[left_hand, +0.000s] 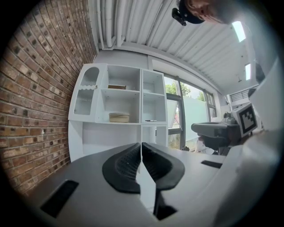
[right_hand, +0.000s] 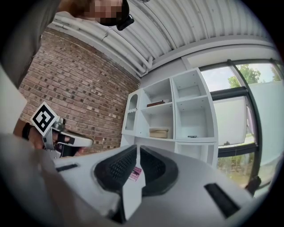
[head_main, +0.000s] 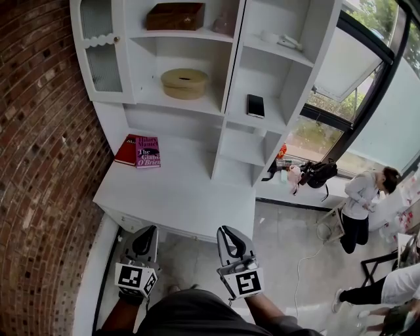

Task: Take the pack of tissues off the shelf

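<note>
- Head view: nearest the camera is the person's dark top (head_main: 190,315) at the bottom edge. Just beyond it the left gripper (head_main: 149,231) and the right gripper (head_main: 227,232) are held out level, side by side and apart. Both are short of the white desk (head_main: 177,197) and touch nothing.
- Target is the pack of tissues (head_main: 185,83): tan, with a slot on top. It sits on the middle shelf in the left bay of the white shelf unit (head_main: 231,79), well apart from both grippers.
- Same view: a wooden box (head_main: 174,16) is on the shelf above and a dark phone (head_main: 255,105) lies in the right bay. Two books (head_main: 138,151) lie flat on the desk by the brick wall (head_main: 39,144). Another person (head_main: 357,200) stands at the window on the right.
- Left gripper view: jaws clenched together with nothing between them. The tissues (left_hand: 119,117) are ahead on the shelf, far off.
- Right gripper view: jaws closed and empty, leaving a hairline slit with a pink book cover showing beyond it. The tissues (right_hand: 159,132) are on the shelf ahead.
</note>
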### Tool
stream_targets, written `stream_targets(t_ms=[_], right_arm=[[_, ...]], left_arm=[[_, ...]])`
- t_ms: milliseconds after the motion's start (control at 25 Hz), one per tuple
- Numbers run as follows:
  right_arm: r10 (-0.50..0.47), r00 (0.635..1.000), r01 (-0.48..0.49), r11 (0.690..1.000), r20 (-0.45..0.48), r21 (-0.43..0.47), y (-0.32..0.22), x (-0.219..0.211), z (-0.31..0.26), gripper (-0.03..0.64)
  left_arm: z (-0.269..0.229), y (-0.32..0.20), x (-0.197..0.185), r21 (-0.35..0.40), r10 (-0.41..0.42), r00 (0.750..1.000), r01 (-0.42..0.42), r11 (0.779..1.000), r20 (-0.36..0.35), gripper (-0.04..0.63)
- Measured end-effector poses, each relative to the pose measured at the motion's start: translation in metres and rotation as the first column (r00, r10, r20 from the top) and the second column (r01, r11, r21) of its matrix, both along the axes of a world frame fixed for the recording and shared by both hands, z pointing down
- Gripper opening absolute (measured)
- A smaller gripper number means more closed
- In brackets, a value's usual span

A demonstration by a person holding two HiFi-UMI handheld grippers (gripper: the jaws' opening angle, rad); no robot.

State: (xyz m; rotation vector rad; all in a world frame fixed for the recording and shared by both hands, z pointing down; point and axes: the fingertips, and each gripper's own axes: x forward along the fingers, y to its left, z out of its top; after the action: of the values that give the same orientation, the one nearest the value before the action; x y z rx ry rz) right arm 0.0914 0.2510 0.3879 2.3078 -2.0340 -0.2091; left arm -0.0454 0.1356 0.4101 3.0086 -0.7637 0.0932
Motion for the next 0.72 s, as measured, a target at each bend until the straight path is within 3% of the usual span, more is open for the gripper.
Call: stream_targets(t_ms=[200, 360, 520, 720], right_arm=[[-0.049, 0.999, 0.049, 0.999, 0.019, -0.006, -0.003, -0.002, 0.000, 0.100], [-0.068, 0.997, 0.069, 0.997, 0.027, -0.027, -0.010, -0.002, 0.002, 0.285], [-0.074, 0.997, 0.074, 0.997, 0.023, -0.032, -0.020, -0.003, 0.003, 0.404], [-0.089, 0.996, 0.090, 0.995, 0.015, -0.043, -0.036, -0.001, 0.001, 0.440]], left_arm=[[0.000, 0.003, 0.006, -0.011, 0.034, 0.999, -0.034, 0.999, 0.005, 0.103], [-0.003, 0.005, 0.014, 0.007, 0.069, 0.997, -0.069, 0.998, 0.027, 0.193], [-0.004, 0.000, 0.021, 0.011, 0.100, 0.994, -0.101, 0.995, 0.050, 0.329], [-0.010, -0.020, 0.030, 0.005, 0.113, 0.993, -0.113, 0.994, 0.046, 0.389]])
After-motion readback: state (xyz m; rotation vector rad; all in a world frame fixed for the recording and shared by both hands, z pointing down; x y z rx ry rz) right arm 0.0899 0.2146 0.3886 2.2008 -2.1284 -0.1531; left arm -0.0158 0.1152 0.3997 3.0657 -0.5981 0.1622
